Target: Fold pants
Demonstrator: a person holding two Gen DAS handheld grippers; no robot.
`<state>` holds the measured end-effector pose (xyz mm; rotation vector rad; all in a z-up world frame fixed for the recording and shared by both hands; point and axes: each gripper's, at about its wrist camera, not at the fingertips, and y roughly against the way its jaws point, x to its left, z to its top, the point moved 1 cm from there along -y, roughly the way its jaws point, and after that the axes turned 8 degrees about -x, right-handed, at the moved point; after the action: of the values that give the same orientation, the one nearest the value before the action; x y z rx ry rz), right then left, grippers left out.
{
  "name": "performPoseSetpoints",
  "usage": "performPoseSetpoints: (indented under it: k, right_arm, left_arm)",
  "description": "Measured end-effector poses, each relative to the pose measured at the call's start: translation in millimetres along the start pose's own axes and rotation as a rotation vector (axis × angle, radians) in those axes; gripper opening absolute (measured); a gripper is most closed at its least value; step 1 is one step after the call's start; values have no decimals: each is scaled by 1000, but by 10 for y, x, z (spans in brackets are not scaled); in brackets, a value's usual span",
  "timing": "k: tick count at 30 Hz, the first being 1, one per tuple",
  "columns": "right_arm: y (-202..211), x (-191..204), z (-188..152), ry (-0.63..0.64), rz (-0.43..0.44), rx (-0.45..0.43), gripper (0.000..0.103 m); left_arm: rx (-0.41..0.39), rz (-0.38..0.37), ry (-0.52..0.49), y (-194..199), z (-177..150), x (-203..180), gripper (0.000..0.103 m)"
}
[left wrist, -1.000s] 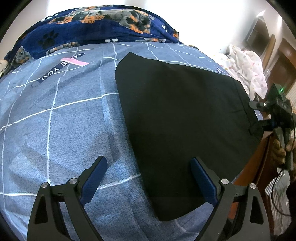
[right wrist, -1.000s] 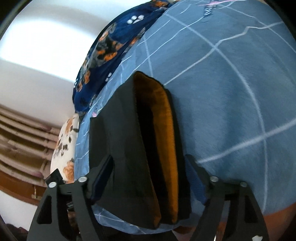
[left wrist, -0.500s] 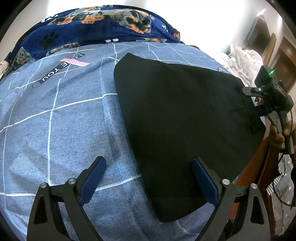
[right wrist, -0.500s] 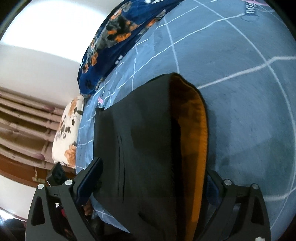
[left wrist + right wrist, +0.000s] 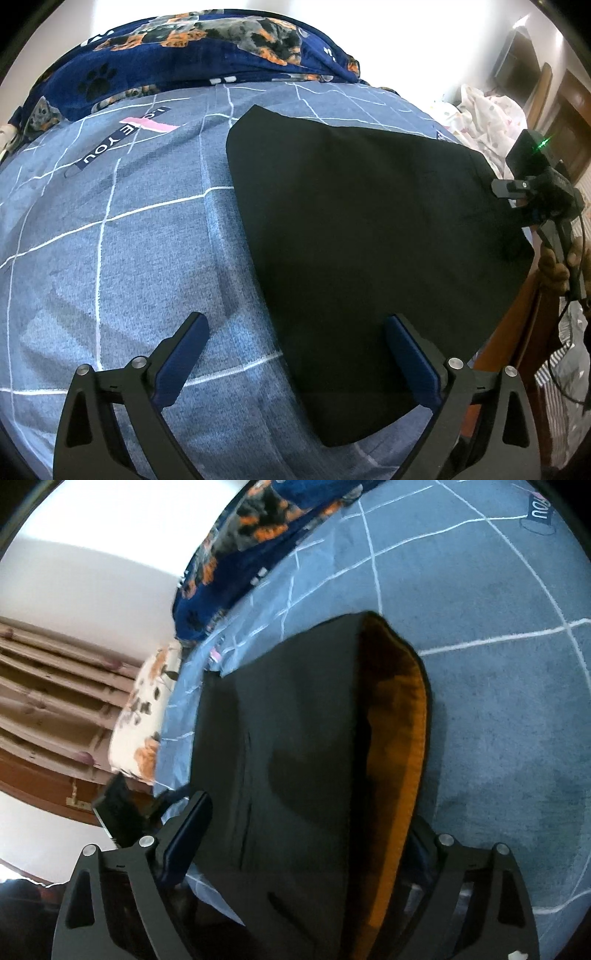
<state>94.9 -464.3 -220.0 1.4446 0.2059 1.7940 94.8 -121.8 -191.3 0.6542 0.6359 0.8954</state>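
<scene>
Right hand-held gripper (image 5: 306, 834) has swung over the pants (image 5: 295, 760), jaws wide but closing; left hand-held gripper (image 5: 295, 354) unmoved, wide

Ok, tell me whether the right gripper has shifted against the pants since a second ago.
Yes. In the left wrist view the right gripper has climbed from beside the black pants' lower right edge to their upper right corner; its jaws are closing around them.

bed: blue grid sheet (image 5: 110, 258) | wall (image 5: 92, 572): white, bright | wood furniture (image 5: 569, 122), possibly a door
</scene>
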Motion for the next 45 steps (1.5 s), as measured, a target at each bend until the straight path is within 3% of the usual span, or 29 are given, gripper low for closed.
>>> performPoseSetpoints:
  k: [5, 9, 12, 15, 21, 27, 31, 36, 40, 45]
  right_arm:
    - [-40, 64, -5, 19, 6, -6, 86]
    - [-43, 18, -39, 53, -30, -20, 55]
    - [10, -120, -29, 8, 4, -21, 46]
    - [26, -177, -32, -6, 27, -24, 46]
    - [47, -251, -11, -51, 69, -7, 45]
    - [88, -357, 17, -152, 93, 9, 46]
    - [86, -311, -2, -139, 77, 11, 49]
    - [54, -164, -63, -153, 125, 39, 83]
    - [84, -76, -219, -122, 200, 115, 90]
    - [154, -165, -178, -209, 287, 38, 91]
  left_arm:
    - [5, -16, 7, -4, 13, 15, 97]
    - [26, -55, 29, -13, 72, 93, 97]
    - [26, -99, 72, 23, 129, 162, 97]
    - [18, -147, 111, 53, 205, 229, 97]
    - [79, -249, 118, -82, 280, 209, 97]
    - [104, -340, 79, -169, 307, 109, 97]
    - [149, -423, 82, -218, 349, 61, 97]
    - [156, -458, 56, -283, 387, 18, 97]
    - [157, -513, 133, -333, 446, 134, 97]
    - [170, -549, 157, -363, 488, 149, 97]
